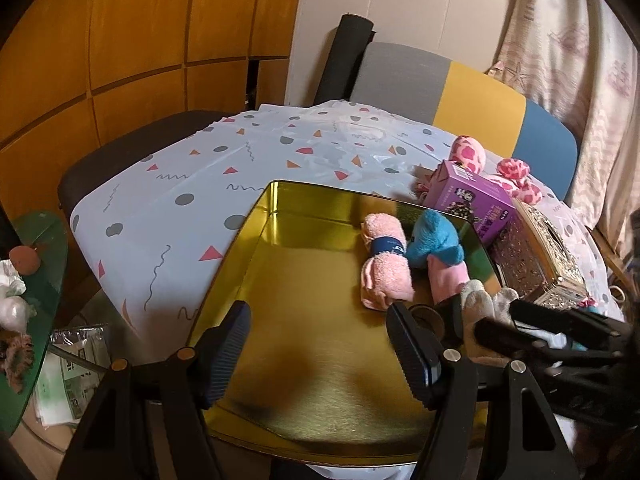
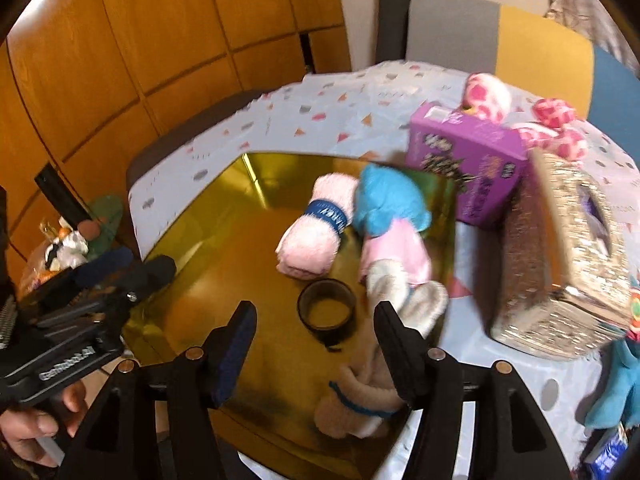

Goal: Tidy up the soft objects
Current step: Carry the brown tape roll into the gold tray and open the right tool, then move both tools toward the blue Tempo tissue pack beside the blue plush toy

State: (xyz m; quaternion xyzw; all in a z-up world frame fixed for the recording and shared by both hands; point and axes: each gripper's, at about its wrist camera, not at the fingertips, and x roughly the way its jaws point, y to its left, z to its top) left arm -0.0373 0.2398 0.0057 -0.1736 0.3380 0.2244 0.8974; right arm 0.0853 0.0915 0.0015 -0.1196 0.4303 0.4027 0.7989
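Gold tin tray [image 2: 192, 280], rolled pink towel [image 2: 316, 228] with blue band lying inside, blue-pink plush toy [image 2: 392, 236] alongside, touching

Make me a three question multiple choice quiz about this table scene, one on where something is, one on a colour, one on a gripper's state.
1. Where does the rolled pink towel lie?
A. in the gold tin
B. on the purple box
C. on the chair

2. What colour is the band around that towel?
A. red
B. dark blue
C. yellow

3. How does the left gripper stand?
A. shut on the towel
B. open, holding nothing
C. shut on the tin's rim

Answers: 1 A, the towel rests on the tin's gold floor. 2 B, the band shows dark blue in both views. 3 B, only bare tin floor shows between its spread fingers.
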